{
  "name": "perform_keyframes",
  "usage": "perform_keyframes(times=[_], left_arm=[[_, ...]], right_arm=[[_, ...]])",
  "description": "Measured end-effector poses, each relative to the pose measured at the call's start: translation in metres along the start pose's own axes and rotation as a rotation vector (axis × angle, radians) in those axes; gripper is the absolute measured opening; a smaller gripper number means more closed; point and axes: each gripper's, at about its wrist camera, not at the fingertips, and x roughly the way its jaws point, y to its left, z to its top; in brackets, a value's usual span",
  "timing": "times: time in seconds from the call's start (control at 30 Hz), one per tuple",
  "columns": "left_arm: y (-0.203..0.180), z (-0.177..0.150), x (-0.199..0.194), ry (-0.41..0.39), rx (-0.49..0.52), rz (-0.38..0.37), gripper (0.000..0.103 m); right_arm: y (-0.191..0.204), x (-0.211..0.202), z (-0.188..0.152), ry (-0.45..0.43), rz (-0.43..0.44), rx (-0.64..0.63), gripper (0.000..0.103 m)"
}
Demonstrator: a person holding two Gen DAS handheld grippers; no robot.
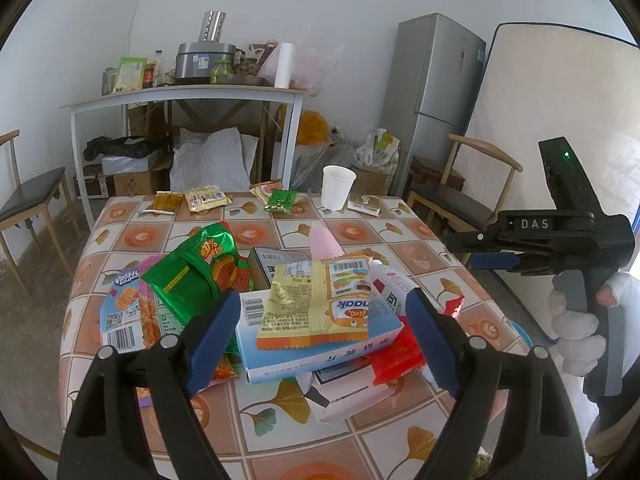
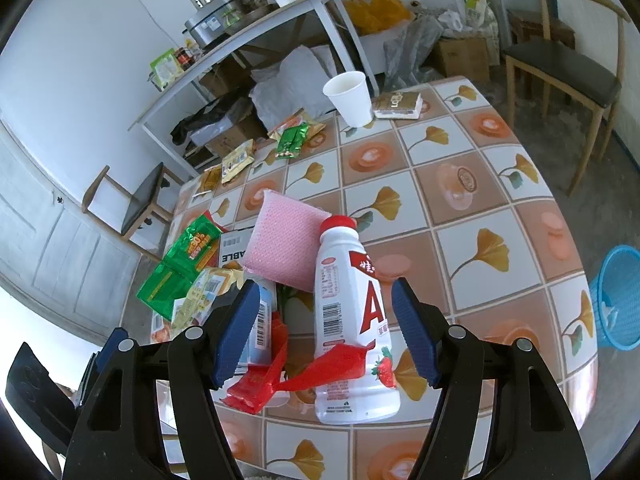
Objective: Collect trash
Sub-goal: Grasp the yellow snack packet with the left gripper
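A pile of trash lies on the tiled tablecloth (image 1: 280, 408). My left gripper (image 1: 324, 340) hovers open over it, its blue pads either side of a yellow snack wrapper (image 1: 316, 308) that rests on a white and blue box (image 1: 304, 356). A green wrapper (image 1: 200, 276) lies to the left. My right gripper (image 2: 326, 332) is open above a lying white bottle (image 2: 352, 320) with a red cap, its pads clear of it. A torn red wrapper (image 2: 264, 376) drapes beside the bottle, and a pink sponge (image 2: 280, 240) lies behind it. In the left wrist view a gloved hand holds the right gripper (image 1: 476, 250) at the right.
A white paper cup (image 2: 348, 98), a small box (image 2: 398, 104) and several snack packets (image 1: 208, 198) sit at the table's far edge. A blue basket (image 2: 618, 296) stands on the floor to the right. Chairs (image 1: 32, 196) flank the table; a cluttered shelf (image 1: 184, 94) stands behind.
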Motion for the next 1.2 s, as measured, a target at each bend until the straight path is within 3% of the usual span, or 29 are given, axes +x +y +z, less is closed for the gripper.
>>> perform_keyframes(times=[0.83, 1.2], left_arm=[[0.001, 0.000, -0.002, -0.009, 0.001, 0.008, 0.082], [0.011, -0.013, -0.008, -0.070, 0.084, 0.023, 0.082]], right_arm=[[0.001, -0.002, 0.001, -0.004, 0.005, -0.002, 0.065], [0.007, -0.010, -0.002, -0.031, -0.002, -0.001, 0.065]])
